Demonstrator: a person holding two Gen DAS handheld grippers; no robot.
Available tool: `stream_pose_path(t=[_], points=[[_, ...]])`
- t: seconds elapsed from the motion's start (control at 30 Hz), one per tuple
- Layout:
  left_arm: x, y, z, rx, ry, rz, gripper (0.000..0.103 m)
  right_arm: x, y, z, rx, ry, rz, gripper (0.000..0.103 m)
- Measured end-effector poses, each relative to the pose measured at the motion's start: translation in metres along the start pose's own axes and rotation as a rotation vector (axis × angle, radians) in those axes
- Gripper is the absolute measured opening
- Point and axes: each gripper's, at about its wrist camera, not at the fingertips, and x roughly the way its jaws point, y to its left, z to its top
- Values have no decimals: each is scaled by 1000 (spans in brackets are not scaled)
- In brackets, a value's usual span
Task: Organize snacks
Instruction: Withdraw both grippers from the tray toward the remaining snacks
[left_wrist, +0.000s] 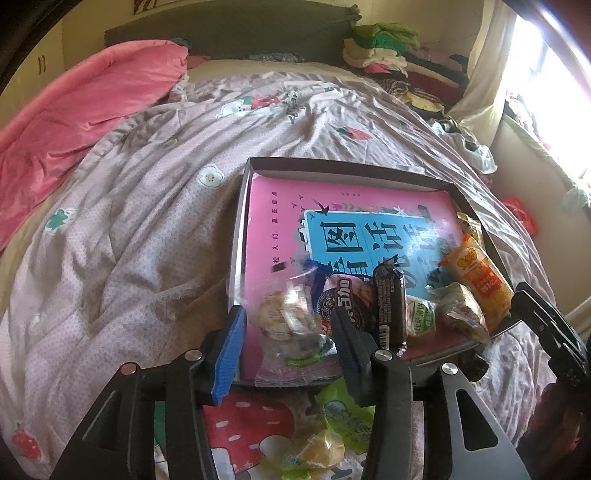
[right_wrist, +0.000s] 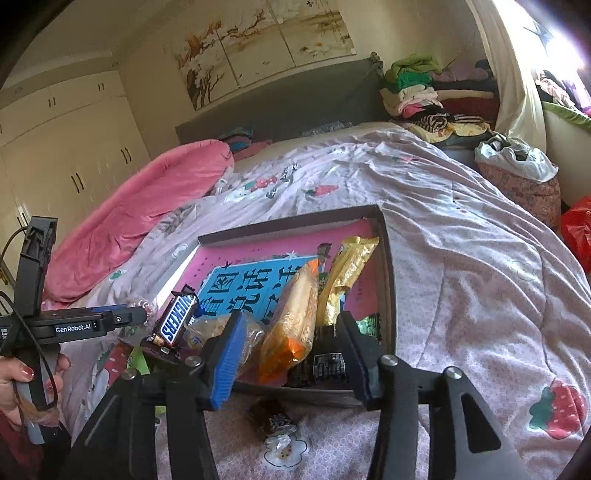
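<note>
We are filling the box (left_wrist: 255, 166) on the bed with snacks. Both the left gripper (left_wrist: 288, 328) and the right gripper (right_wrist: 291, 354) have their fingers released, grasping nothing. Next we probably fetch the brown snack (right_wrist: 271, 419) lying outside, just before the box.

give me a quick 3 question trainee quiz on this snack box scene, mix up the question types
1. True or false: the Snickers bar lies outside the box, on the quilt.
2. Multiple choice: what lines the bottom of the box? A. a towel B. a pink book C. bare cardboard
3. Short answer: which loose snack lies on the quilt just in front of the right tongs?

Key: 1. False, it is in the box. 2. B. 3. A small dark-wrapped snack.
</note>
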Motion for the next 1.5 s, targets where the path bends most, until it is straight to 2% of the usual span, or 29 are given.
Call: stream_pose_path(t=[0.13,0.23,0.47,0.6,0.8,1.17,1.5], points=[[-5,1,1,-2,-9,-1,52,-4,-3,0,11,-2,-3,52],[-9,1,2,-4,-18,-4,61,-9,-5,0,23,-10,-4,52],[-23,3,4,-13,-51,-19,66,-18,-8,-1,51,-13,-6,53],[-33,9,5,-31,-71,-35,69,-23,-7,-2,51,-18,-5,58],[-45,15,0,-43,-92,-50,70,-24,-5,-2,51,-16,-4,60],[-51,15,-27,6,-56,-96,72,-30,3,-12,52,21,13,61],[-43,10,-51,80,2,-116,72,-26,16,-30,40,118,27,61]])
